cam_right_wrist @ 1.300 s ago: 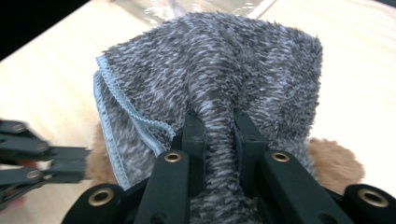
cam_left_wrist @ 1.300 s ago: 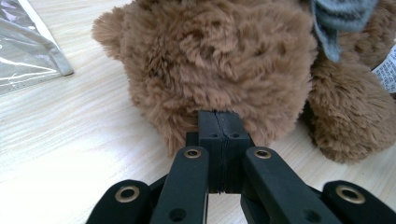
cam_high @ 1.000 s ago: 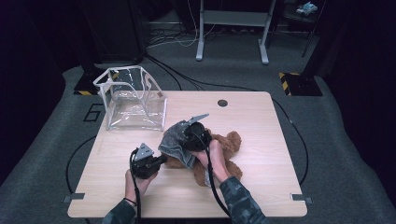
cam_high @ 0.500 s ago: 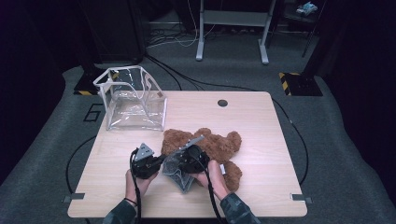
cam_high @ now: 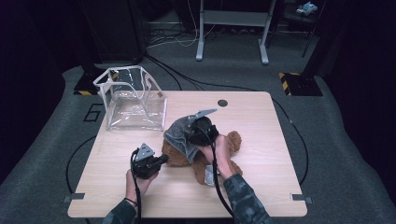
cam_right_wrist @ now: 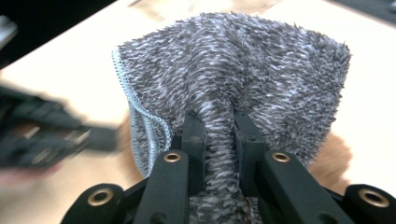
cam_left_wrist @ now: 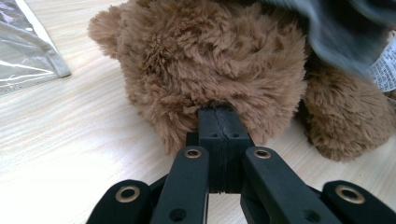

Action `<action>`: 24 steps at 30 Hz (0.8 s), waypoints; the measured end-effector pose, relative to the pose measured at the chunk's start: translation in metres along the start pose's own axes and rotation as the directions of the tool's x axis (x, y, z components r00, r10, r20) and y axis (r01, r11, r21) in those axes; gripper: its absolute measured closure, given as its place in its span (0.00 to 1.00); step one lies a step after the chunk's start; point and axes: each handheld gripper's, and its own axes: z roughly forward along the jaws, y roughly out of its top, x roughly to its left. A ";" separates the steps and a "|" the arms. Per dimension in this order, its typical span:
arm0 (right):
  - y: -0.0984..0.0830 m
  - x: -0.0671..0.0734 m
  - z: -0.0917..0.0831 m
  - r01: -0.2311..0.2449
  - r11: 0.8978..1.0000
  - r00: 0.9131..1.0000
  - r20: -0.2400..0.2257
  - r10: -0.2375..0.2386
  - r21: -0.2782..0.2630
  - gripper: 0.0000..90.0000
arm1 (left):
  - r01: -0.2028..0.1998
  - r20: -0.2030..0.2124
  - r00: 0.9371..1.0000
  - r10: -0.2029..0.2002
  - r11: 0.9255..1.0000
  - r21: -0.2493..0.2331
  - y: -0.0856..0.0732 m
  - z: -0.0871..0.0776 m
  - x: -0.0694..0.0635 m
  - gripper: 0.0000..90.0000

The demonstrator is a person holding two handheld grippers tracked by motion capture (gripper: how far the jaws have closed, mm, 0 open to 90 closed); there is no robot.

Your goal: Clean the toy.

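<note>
A: Where was the teddy bear [cam_high: 205, 151]?

B: It lay on the wooden surface [cam_high: 280, 140], about in the middle between the left and right edges, a little toward the near edge. The grey cloth [cam_high: 183, 135] hung over it.

A: And the claws?

B: The right claw [cam_right_wrist: 218, 122] was clamped on a fold of the cloth. The left claw [cam_left_wrist: 219, 122] was pressed together at the bear's fur; I cannot tell if it pinched any.

A: How to do the step well?

B: I think: lift the cloth slowly and keep the bear down.

A: Any writing?

B: A white tag [cam_left_wrist: 385, 63] was on the bear, but too blurred to read. The clear bag [cam_high: 133, 100] stood near the far left corner.
</note>
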 end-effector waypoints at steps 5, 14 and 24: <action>0.014 -0.011 0.030 -0.041 0.997 0.999 0.020 0.040 0.067 0.87 | -0.006 0.000 1.000 0.006 1.000 0.009 0.000 0.000 0.000 1.00; 0.007 -0.007 0.031 -0.060 0.996 0.996 -0.069 0.065 0.069 0.87 | 0.001 0.005 1.000 -0.001 1.000 0.007 0.000 0.001 0.000 1.00; -0.025 0.021 0.020 0.008 0.997 0.991 -0.136 0.002 0.077 0.87 | 0.008 0.011 1.000 -0.008 1.000 0.008 -0.001 0.001 0.001 1.00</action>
